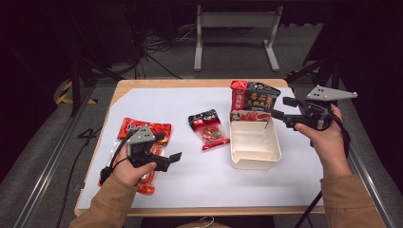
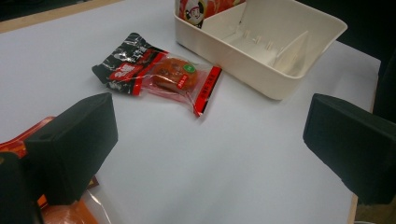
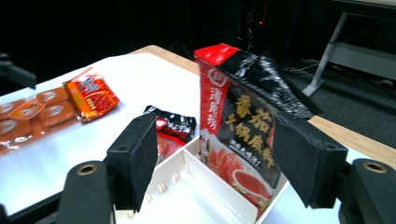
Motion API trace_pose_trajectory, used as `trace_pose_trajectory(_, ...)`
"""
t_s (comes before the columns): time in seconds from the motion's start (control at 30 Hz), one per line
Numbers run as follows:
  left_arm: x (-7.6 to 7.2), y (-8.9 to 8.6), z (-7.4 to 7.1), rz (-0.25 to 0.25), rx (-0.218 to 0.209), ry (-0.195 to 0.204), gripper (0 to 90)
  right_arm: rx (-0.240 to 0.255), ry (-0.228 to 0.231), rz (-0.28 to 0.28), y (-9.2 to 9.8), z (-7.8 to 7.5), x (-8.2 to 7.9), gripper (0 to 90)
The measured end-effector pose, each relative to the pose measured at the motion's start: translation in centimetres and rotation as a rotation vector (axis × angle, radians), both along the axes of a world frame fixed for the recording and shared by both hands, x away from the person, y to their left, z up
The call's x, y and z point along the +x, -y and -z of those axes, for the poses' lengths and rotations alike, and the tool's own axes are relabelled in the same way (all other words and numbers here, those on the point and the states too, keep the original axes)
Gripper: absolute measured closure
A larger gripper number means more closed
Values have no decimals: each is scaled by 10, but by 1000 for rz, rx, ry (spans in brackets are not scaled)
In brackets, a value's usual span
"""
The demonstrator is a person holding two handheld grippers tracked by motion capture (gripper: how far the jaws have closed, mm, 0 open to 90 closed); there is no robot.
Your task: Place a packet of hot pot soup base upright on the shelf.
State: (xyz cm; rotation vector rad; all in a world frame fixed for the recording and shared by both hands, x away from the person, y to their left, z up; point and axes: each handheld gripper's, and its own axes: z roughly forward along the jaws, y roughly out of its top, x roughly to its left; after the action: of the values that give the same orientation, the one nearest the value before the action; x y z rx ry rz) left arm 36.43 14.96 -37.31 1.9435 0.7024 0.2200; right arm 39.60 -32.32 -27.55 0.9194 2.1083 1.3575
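A cream divided box (image 1: 255, 151) sits right of the table's middle. A black-and-red sauce pouch (image 1: 253, 98) stands upright in its far end. My right gripper (image 1: 283, 108) hovers just right of the pouch, open; in the right gripper view the pouch (image 3: 247, 112) stands beyond the wide-apart pads (image 3: 135, 158), untouched. A small black-and-red snack packet (image 1: 209, 129) lies left of the box. My left gripper (image 1: 168, 148) rests open over an orange packet (image 1: 142, 126), nothing between its pads (image 2: 79, 144).
White sheet (image 1: 190, 185) covers the wooden table (image 1: 142, 83). In the left gripper view the snack packet (image 2: 159, 72) and the box (image 2: 243, 70) lie ahead. Dark floor, cables and a grey stand (image 1: 235, 21) are beyond the far edge.
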Motion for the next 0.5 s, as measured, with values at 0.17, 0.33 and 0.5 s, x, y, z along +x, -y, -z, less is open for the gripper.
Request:
trace_pose_trajectory(0.17,-1,-2,1,-9,4,-4,41,-17,8,-27,-3,5,-13,336)
trace_pose_trajectory(0.33,-1,-3,0,-13,-2,2,42,-30,7,-46,-8,13,-24,332)
trace_pose_trajectory(0.5,-2,-2,0,-2,8,-10,49,-31,-8,-68,-15,26,-32,316)
